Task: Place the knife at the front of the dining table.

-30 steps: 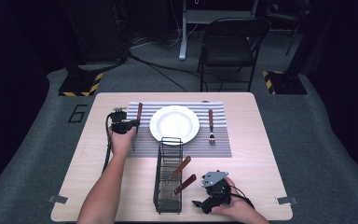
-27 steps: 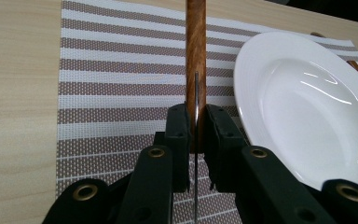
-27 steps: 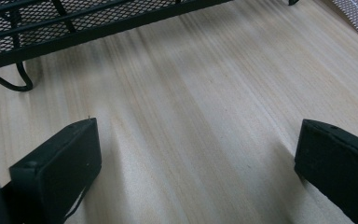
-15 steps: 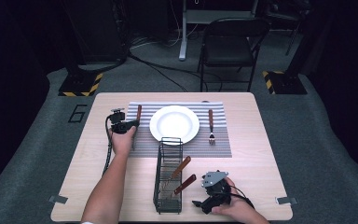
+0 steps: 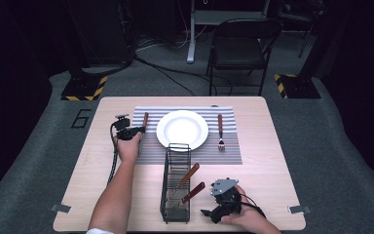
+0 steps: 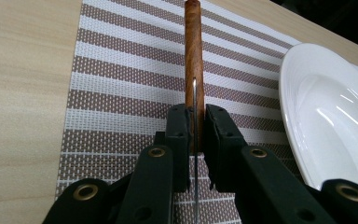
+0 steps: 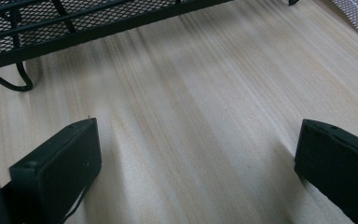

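Observation:
My left gripper [image 6: 196, 116] is shut on a knife with a brown wooden handle [image 6: 193, 46]. Its thin blade stands edge-on between the jaws and the handle points away over the striped placemat [image 6: 121, 70]. In the high view this gripper [image 5: 126, 131] is at the mat's left edge, left of the white plate [image 5: 182, 129]. A fork [image 5: 220, 131] with a wooden handle lies on the mat, right of the plate. My right gripper [image 5: 212, 214] rests low on the table near the front edge. In its own view that gripper [image 7: 196, 154] is open, with bare wood between the jaws.
A black wire basket [image 5: 176, 183] stands in front of the plate and holds two wooden-handled utensils [image 5: 190, 183]. Its base [image 7: 74, 23] lies just ahead of my right gripper. A black chair [image 5: 241, 48] stands beyond the table's far edge.
My left gripper has sunk a little toward the placemat with the knife in it. The right gripper has not moved.

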A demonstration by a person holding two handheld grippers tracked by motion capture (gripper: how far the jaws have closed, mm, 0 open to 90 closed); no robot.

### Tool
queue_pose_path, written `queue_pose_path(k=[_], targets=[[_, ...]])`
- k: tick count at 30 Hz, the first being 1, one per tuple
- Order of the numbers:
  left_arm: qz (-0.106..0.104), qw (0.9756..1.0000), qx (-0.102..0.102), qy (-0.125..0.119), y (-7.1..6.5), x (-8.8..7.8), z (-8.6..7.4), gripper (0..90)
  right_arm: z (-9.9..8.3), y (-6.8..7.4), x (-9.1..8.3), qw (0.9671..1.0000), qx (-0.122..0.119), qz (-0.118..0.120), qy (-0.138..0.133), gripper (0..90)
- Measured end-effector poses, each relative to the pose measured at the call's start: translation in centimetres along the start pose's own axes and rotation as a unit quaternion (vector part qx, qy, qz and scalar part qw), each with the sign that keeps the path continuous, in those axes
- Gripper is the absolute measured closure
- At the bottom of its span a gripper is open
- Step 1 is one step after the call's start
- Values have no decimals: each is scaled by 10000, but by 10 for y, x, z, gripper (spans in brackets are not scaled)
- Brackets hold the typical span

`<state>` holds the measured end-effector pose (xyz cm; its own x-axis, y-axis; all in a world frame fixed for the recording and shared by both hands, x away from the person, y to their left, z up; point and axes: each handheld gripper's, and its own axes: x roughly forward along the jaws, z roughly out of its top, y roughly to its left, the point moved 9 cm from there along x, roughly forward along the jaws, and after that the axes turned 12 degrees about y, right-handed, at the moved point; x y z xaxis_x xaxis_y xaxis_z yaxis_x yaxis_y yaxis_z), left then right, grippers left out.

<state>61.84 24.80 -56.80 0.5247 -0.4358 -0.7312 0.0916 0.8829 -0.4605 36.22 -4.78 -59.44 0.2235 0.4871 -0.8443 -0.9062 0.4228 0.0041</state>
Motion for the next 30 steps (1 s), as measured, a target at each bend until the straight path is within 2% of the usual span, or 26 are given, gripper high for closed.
queue_pose_path(k=[7, 16, 18, 20, 26, 30], targets=[[-5, 9999, -133, 42, 3, 5, -2, 802, 0, 0, 0, 10000, 1, 0, 1, 0], [89, 9999, -99, 65, 7, 3, -2, 781, 0, 0, 0, 10000, 2, 0, 1, 0], [87, 9998, -142, 54, 7, 2, -2, 776, 0, 0, 0, 10000, 3, 0, 0, 0], [206, 9997, -133, 81, 10, 1, -2, 769, 0, 0, 0, 10000, 1, 1, 1, 0], [192, 9996, -195, 115, 14, -2, -3, 743, 0, 0, 0, 10000, 3, 1, 1, 0], [227, 9996, -131, 136, 14, -3, -4, 720, 0, 0, 0, 10000, 0, 1, 0, 0]])
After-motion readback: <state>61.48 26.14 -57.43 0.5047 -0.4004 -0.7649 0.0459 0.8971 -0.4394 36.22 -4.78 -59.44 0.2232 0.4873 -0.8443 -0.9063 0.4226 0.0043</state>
